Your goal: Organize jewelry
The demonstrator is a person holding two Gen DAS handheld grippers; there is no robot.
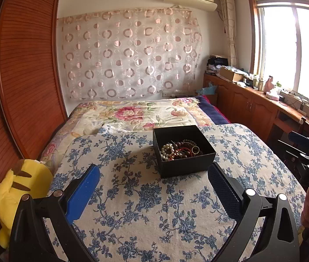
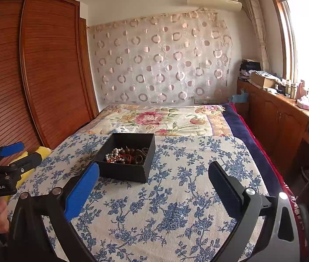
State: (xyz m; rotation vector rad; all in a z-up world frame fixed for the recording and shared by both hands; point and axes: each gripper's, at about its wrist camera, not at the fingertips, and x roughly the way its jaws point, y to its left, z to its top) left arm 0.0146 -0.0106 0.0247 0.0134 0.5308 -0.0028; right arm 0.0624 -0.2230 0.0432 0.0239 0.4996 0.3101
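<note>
Black cardboard box [image 1: 184, 150] sat open on the blue-flowered cloth [image 1: 132, 207] spread over the bed, with no lid in view. All the jewelry [image 1: 180, 150] in sight lay inside it in one heap: a white pearl strand [image 1: 167, 151] toward 9 o'clock of the pile, dark wooden beads [image 2: 128, 151] and red beads mixed through the middle, a ring toward 3 o'clock. No piece showed on the cloth around the box.

Left gripper [image 1: 154, 193] hovered near the cloth, box at its 12 o'clock, fingers spread wide with nothing between them. Right gripper [image 2: 153, 193] likewise hovered with fingers spread and empty, box at about 11 o'clock.

Judgement: everything lying gathered in the box fits a finished tidy-up, pieces all put away. The tangled heap fits equally a pile waiting to be sorted out. These views could not settle which. No divider or second container appeared.
</note>
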